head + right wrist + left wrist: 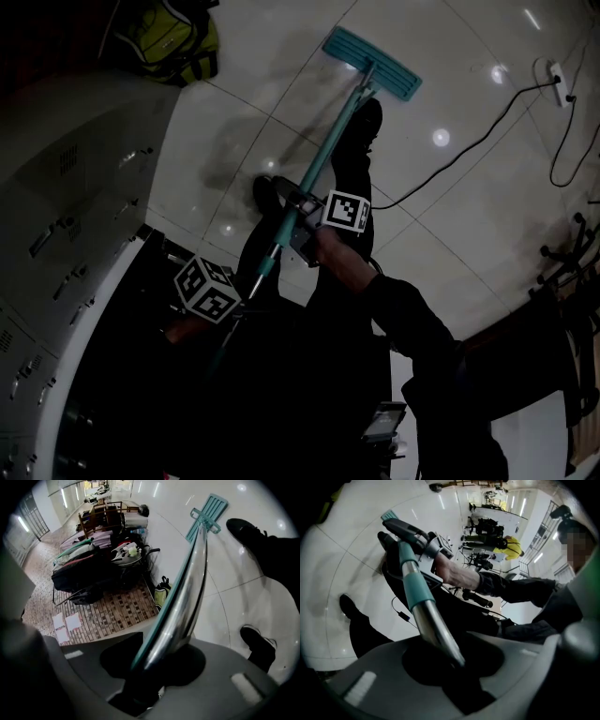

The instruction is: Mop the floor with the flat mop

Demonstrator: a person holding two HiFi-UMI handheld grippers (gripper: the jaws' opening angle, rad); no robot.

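Slanting flat mop [322,164], head forward-right.

Your flat mop head [372,63] lies on the floor [234,112] at far centre. Its pole [328,155] runs near-left through your right gripper [298,214], then your left gripper [251,283]. The lockers [66,216] stand left, a bag [173,42] far left.

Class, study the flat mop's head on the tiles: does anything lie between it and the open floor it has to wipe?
Ahead of the flat mop's head the tiles look bare. To its right a black cable crosses the floor, and the person's shoe stands close behind the head.
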